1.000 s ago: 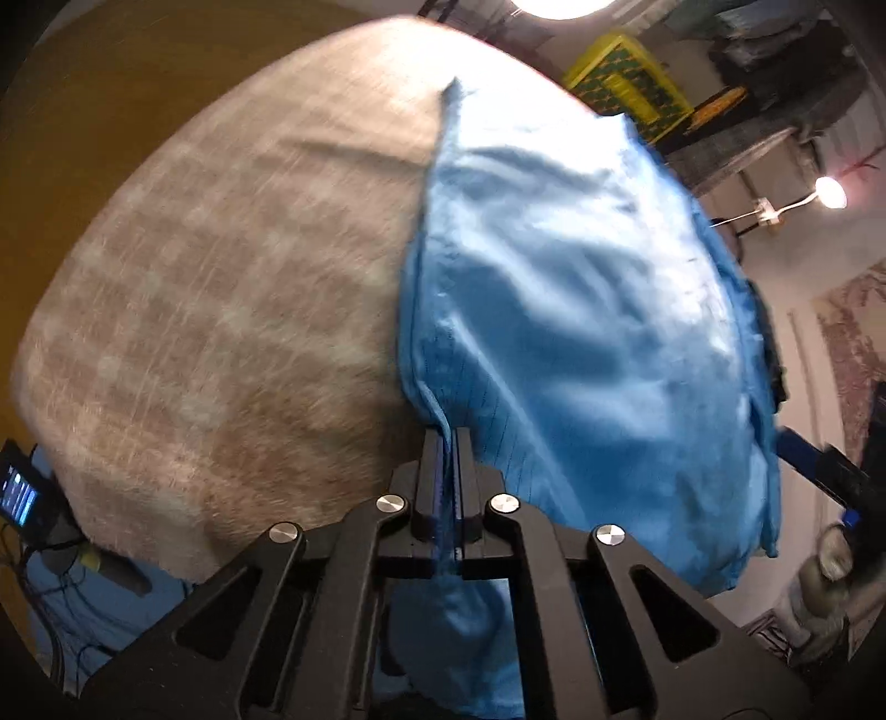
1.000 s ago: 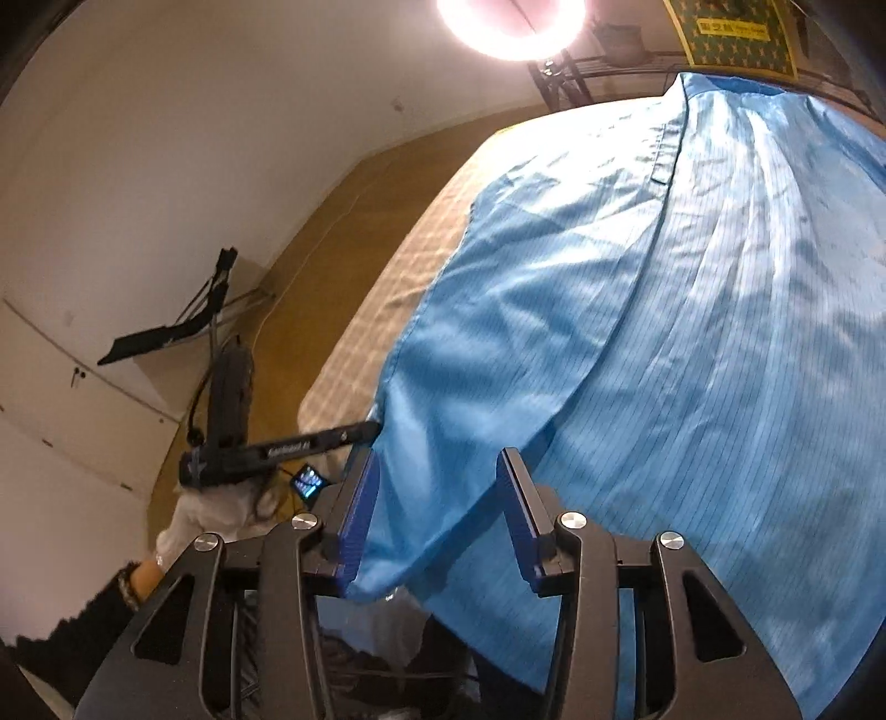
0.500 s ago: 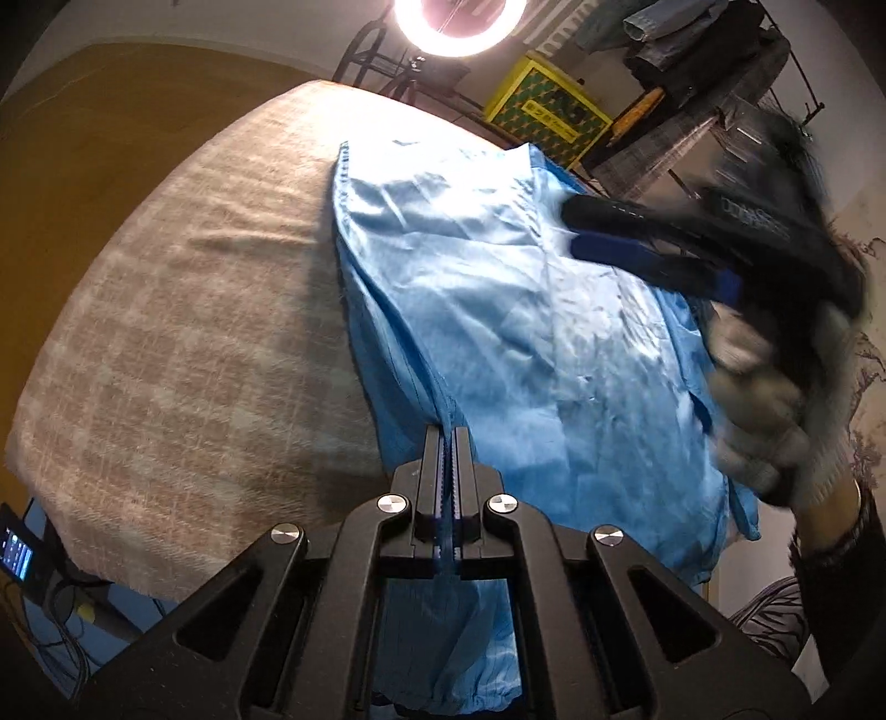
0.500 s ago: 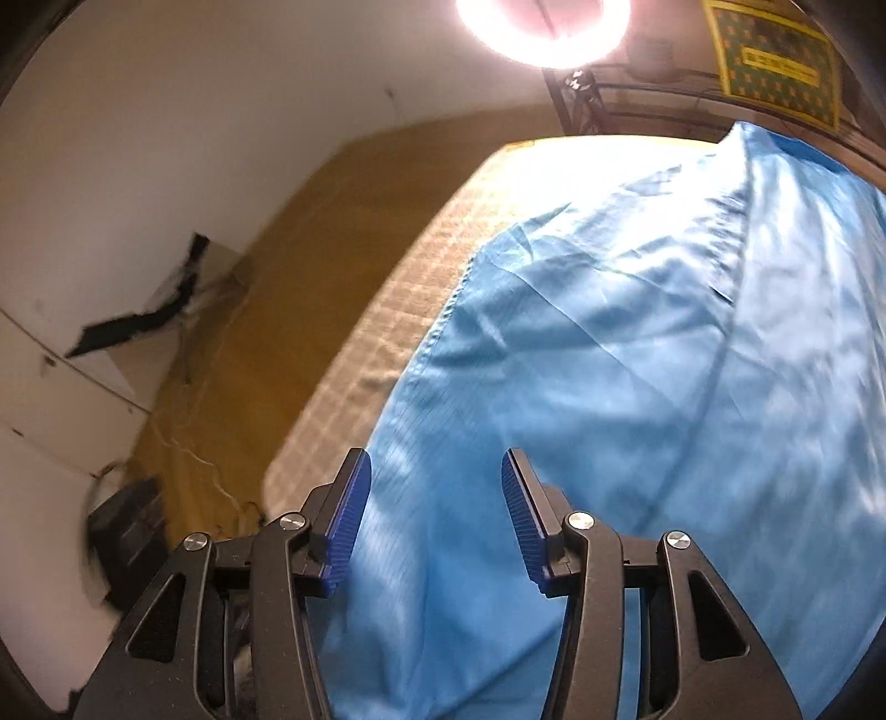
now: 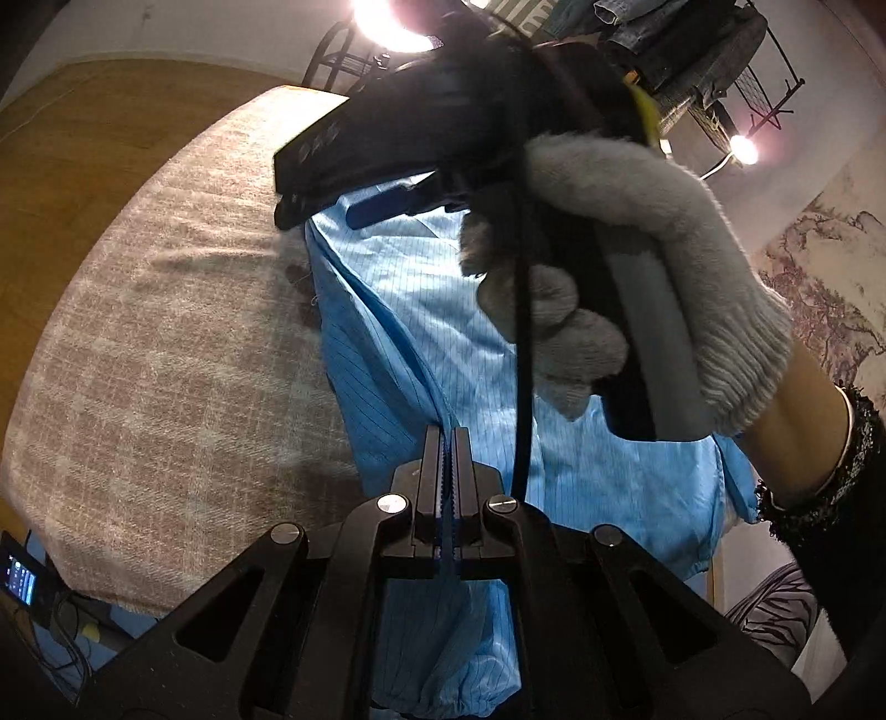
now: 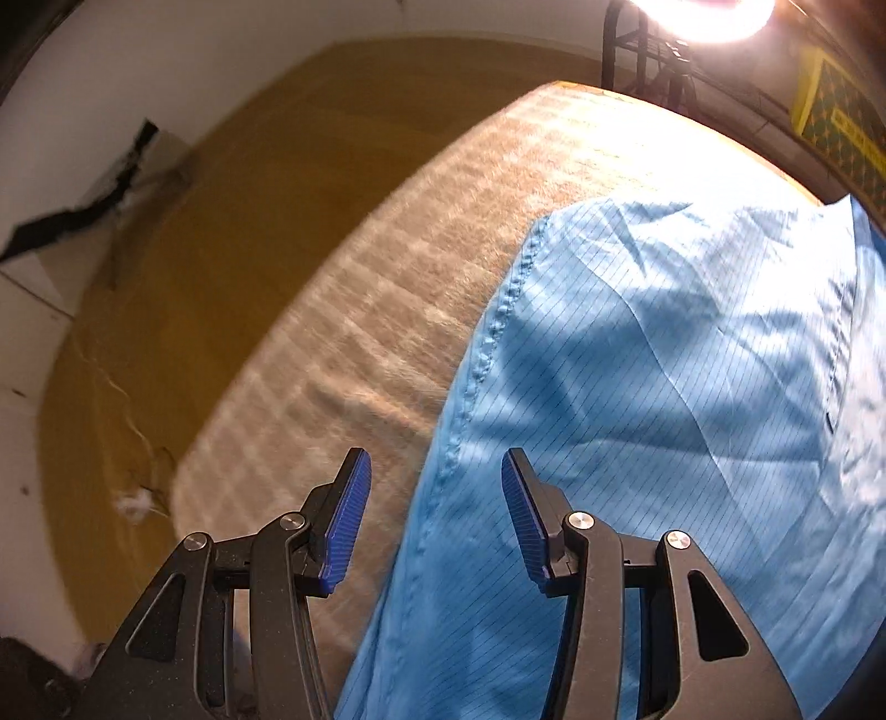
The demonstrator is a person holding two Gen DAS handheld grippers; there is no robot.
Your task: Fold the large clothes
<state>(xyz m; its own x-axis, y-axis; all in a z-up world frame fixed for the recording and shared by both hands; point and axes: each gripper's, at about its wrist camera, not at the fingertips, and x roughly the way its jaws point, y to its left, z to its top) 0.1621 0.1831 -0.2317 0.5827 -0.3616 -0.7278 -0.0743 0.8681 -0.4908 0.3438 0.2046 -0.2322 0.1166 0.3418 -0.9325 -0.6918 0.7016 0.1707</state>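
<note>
A large light blue garment [image 5: 421,332] with thin dark lines lies on a table covered with a beige checked cloth [image 5: 166,354]. My left gripper [image 5: 449,437] is shut on a seam fold of the garment near the table's front edge. My right gripper [image 6: 434,498] is open, its blue-padded fingers [image 6: 349,509] either side of the garment's stitched left edge [image 6: 637,387], just above it. In the left wrist view the right gripper [image 5: 343,183] and the gloved hand holding it hang over the garment's far part.
The cloth-covered table [image 6: 387,266] falls off to a brown floor [image 6: 194,232] at left. A ring light [image 5: 382,22] stands behind it. A yellow crate [image 6: 836,116] is at back right. A small screen device [image 5: 22,576] sits low at the left.
My right gripper has moved forward and left over the garment toward its far left edge, still open. My left gripper stays shut on the seam.
</note>
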